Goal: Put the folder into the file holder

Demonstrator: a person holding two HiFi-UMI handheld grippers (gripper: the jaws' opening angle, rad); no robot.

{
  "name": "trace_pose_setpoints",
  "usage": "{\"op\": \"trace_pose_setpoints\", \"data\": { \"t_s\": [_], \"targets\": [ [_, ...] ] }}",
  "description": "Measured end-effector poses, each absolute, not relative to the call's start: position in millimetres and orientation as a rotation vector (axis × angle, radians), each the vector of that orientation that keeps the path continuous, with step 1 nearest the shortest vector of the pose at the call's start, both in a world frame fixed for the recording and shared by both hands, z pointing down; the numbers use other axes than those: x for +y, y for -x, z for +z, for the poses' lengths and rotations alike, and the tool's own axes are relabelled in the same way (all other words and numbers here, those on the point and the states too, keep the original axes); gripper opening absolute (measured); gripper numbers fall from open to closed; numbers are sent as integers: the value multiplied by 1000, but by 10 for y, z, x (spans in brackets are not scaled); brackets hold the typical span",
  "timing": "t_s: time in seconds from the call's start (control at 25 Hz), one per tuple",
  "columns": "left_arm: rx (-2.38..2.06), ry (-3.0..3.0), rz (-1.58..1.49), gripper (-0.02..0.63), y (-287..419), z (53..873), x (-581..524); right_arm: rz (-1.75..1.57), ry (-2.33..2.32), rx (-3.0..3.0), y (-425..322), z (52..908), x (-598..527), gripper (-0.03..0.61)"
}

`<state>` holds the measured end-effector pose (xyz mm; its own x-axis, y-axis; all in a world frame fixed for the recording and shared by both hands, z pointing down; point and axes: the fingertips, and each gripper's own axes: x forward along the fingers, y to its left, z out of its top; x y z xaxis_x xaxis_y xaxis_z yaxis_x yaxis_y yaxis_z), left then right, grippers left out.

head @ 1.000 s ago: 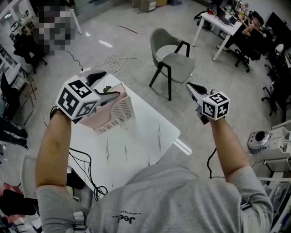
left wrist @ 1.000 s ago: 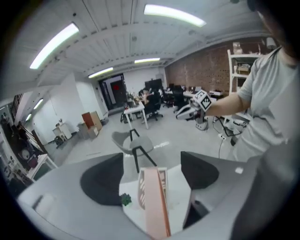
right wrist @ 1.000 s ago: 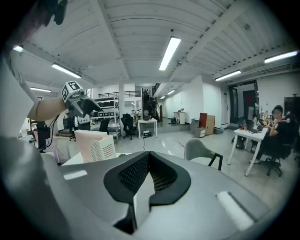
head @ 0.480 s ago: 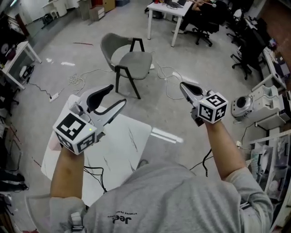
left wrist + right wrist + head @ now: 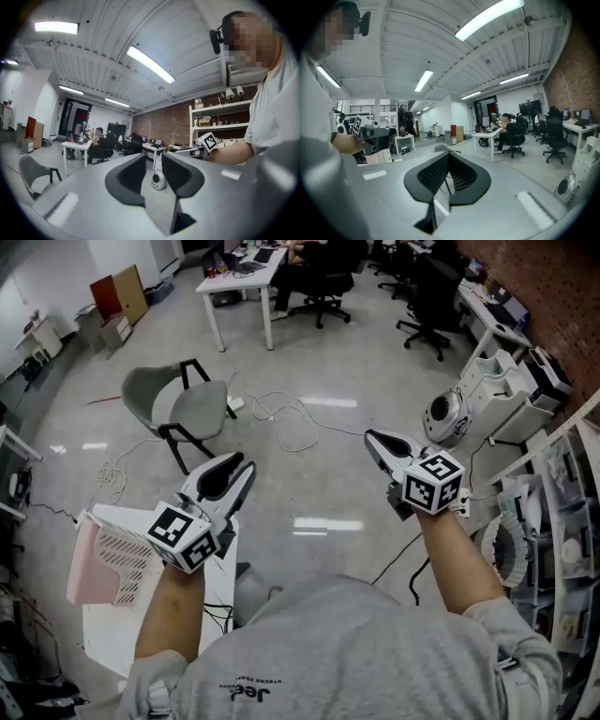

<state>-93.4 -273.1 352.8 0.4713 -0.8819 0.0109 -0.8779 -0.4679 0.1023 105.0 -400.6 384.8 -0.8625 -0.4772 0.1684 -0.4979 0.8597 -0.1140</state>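
Looking down past our grey shirt, we hold both arms out in front. The left claw (image 5: pixel 236 471) hangs over the worktop's (image 5: pixel 108 634) far right edge and points out across the floor; its jaws have just been closing and now stand a narrow gap apart with nothing between them. The right claw (image 5: pixel 375 439) is out over bare floor, well apart from the worktop, its jaws together at the tips and empty. Neither claw touches the task's things. The file holder (image 5: pixel 127 559), pale with a latticed side, sits at the worktop's far left corner, just beside our left forearm. A flat pink panel (image 5: pixel 81 570) lies against its left side; we cannot tell whether that is the folder or part of the holder. Beyond the worktop a grey chair (image 5: pixel 183 407) stands on the floor, with loose white cables (image 5: pixel 281 418) near it. To the right stands a white machine (image 5: pixel 448 416), and farthest off is a white desk (image 5: pixel 239 276).
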Motion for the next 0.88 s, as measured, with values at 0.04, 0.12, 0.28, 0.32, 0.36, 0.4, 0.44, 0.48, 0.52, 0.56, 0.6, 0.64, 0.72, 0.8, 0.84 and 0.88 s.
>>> {"op": "trace_pose_setpoints", "data": {
  "t_s": [0.04, 0.12, 0.28, 0.32, 0.36, 0.4, 0.44, 0.48, 0.52, 0.56, 0.6, 0.64, 0.72, 0.8, 0.84, 0.88],
  "targets": [
    [-1557, -2613, -73, 157, 749, 3555, -2788, 242, -792, -2898, -1267, 3859, -4003, 3],
    [-1533, -2612, -90, 137, 384, 3633, -2879, 261, -844, -2892, -1684, 3912, -3980, 3],
    [-1484, -2630, -76, 88, -286, 3834, -2976, 286, -934, -2881, -2389, 4017, -3891, 3],
    [-1483, -2635, -67, 67, -421, 3859, -2981, 293, -951, -2881, -2523, 4030, -3865, 3],
    [-1490, -2640, -62, 58, -525, 3878, -2979, 301, -966, -2883, -2638, 4042, -3835, 3],
    [-1501, -2648, -65, 58, -598, 3893, -2969, 309, -978, -2885, -2731, 4056, -3801, 3],
    [-1508, -2657, -72, 58, -650, 3904, -2952, 317, -987, -2886, -2803, 4074, -3761, 3],
    [-1511, -2666, -79, 58, -686, 3911, -2932, 324, -995, -2886, -2856, 4095, -3718, 3],
    [-1510, -2676, -82, 58, -708, 3917, -2913, 327, -1001, -2885, -2893, 4117, -3677, 3],
    [-1507, -2683, -84, 58, -717, 3924, -2899, 326, -1007, -2882, -2918, 4138, -3641, 3],
    [-1501, -2688, -86, 58, -718, 3935, -2889, 324, -1015, -2878, -2936, 4156, -3612, 3],
    [-1492, -2688, -88, 58, -715, 3950, -2878, 328, -1027, -2874, -2952, 4173, -3589, 3],
    [-1468, -2682, -90, 58, -701, 3985, -2854, 352, -1052, -2869, -2981, 4198, -3546, 3],
    [-1454, -2675, -93, 58, -666, 4001, -2831, 363, -1059, -2866, -2974, 4201, -3503, 3],
    [-1452, -2673, -98, 58, -638, 3996, -2823, 359, -1056, -2865, -2953, 4194, -3484, 3],
    [-1452, -2672, -104, 58, -603, 3989, -2815, 352, -1053, -2864, -2922, 4184, -3467, 3]
  ]
}}
